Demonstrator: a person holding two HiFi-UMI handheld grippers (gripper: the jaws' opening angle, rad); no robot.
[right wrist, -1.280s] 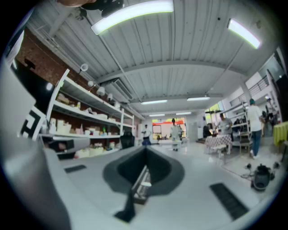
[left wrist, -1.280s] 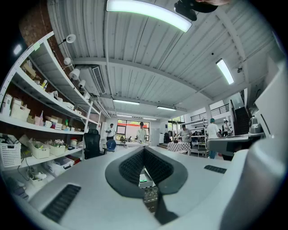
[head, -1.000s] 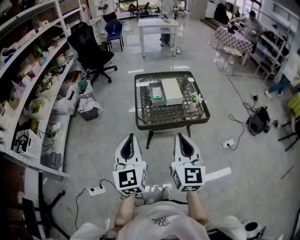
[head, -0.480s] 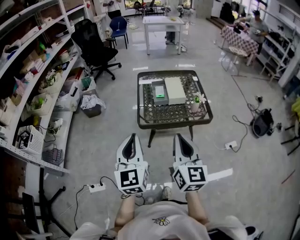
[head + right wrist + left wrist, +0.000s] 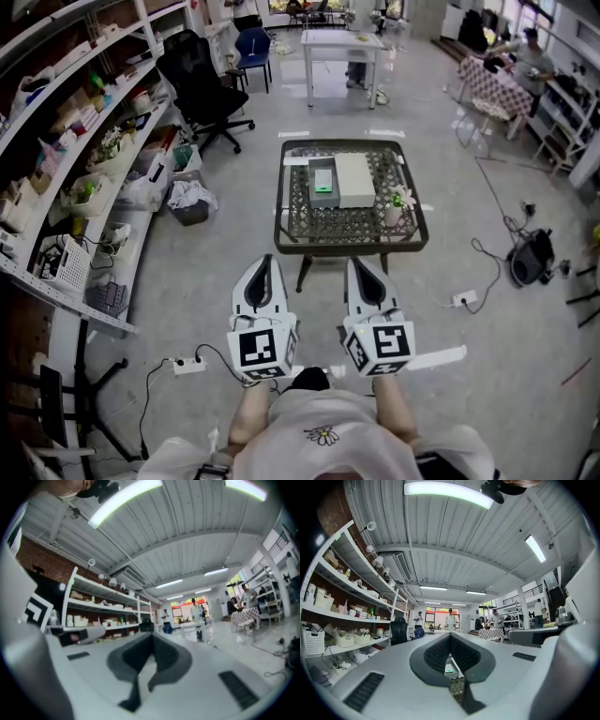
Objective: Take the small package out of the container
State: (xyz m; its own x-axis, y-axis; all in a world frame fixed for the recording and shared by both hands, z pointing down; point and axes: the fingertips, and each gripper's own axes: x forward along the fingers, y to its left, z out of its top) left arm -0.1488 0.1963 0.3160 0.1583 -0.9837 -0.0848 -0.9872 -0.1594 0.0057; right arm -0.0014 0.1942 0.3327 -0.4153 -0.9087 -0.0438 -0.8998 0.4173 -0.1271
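A grey open container (image 5: 322, 184) stands on the dark lattice-top table (image 5: 351, 230) ahead of me, with a small package with a green label (image 5: 322, 187) inside it. A white flat box (image 5: 354, 178) lies just right of the container. My left gripper (image 5: 265, 261) and right gripper (image 5: 357, 263) are held side by side well short of the table, both shut and empty. In the left gripper view the closed jaws of the left gripper (image 5: 450, 636) frame the container (image 5: 453, 666) far off. The right gripper (image 5: 151, 635) points into the room.
A small flower pot (image 5: 394, 209) stands at the table's right side. Shelving full of boxes (image 5: 66, 159) runs along the left, with a black office chair (image 5: 204, 89) beyond. A power strip (image 5: 187, 365) and cables lie on the floor by my feet. A white table (image 5: 342, 42) stands further back.
The view has moved forward, so the table and shelves sit slightly nearer and more central. Both grippers keep the same shut pose in front of me.
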